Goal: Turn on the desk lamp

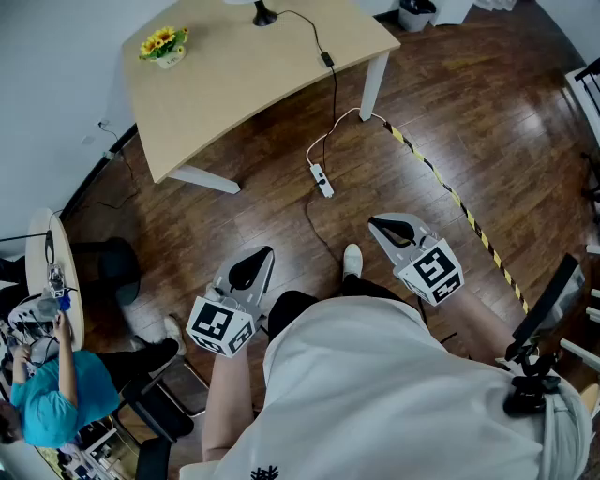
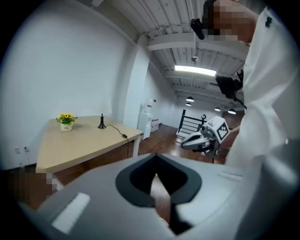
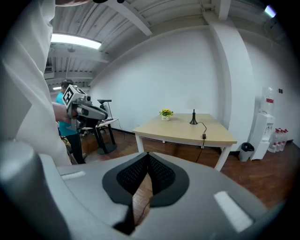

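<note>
The desk lamp's black base (image 1: pixel 265 14) stands at the far edge of the light wooden table (image 1: pixel 234 94), several steps ahead of me. It shows small in the left gripper view (image 2: pixel 101 123) and the right gripper view (image 3: pixel 193 118). Its cord with an inline switch (image 1: pixel 327 59) hangs over the table edge to a power strip (image 1: pixel 322 180) on the floor. My left gripper (image 1: pixel 251 266) and right gripper (image 1: pixel 392 228) are held at waist height, both shut and holding nothing, far from the lamp. The lamp's head is out of view.
A small pot of yellow flowers (image 1: pixel 164 45) sits at the table's left corner. Yellow-black tape (image 1: pixel 450 197) runs across the wooden floor on the right. A seated person in teal (image 1: pixel 47 394) and a round table (image 1: pixel 70 281) are at my left. A waste bin (image 3: pixel 245 151) stands beyond the table.
</note>
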The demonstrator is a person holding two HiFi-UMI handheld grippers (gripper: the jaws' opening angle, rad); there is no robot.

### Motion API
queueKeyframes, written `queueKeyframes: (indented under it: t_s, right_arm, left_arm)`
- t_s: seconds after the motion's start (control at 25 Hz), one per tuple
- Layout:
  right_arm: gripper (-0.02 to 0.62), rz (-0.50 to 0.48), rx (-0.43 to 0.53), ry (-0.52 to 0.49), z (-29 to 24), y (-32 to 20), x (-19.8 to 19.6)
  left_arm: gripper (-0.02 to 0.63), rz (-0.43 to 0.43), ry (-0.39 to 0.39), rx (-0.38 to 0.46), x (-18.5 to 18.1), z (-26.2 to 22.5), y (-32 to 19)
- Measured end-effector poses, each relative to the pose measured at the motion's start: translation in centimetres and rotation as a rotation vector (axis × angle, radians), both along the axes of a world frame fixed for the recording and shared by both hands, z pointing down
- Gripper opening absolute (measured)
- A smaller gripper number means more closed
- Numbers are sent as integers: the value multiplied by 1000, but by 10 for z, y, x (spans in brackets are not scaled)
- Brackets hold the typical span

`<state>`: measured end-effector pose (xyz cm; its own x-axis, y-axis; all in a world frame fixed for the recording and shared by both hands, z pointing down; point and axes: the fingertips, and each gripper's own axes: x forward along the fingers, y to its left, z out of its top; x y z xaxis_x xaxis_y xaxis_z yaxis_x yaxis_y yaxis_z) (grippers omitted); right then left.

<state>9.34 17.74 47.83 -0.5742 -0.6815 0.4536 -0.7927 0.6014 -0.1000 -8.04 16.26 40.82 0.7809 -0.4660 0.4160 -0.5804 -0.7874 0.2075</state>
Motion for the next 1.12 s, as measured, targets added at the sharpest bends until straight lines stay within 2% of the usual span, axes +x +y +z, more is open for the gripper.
queueKeyframes:
  t_s: [0.2,0.4,0.56,0.88,1.12]
  right_arm:
    - [5,14,12,17,6,-26,23]
    - [5,29,9,11,8,-48,21]
    - [5,55,5,24,4,-79,16]
    - [5,167,27,61,-5,-159,0]
    - [5,198,34,92,-23,-227,-31]
  left_arm:
    - [15,13,12,8,24,3,-19]
    - [15,38,26,16,31,5,-50]
    - [15,81,71,34,35,7,-89]
    - [15,212,116,75,30,4,-187]
    - [15,278,145,64,4,-3,-251]
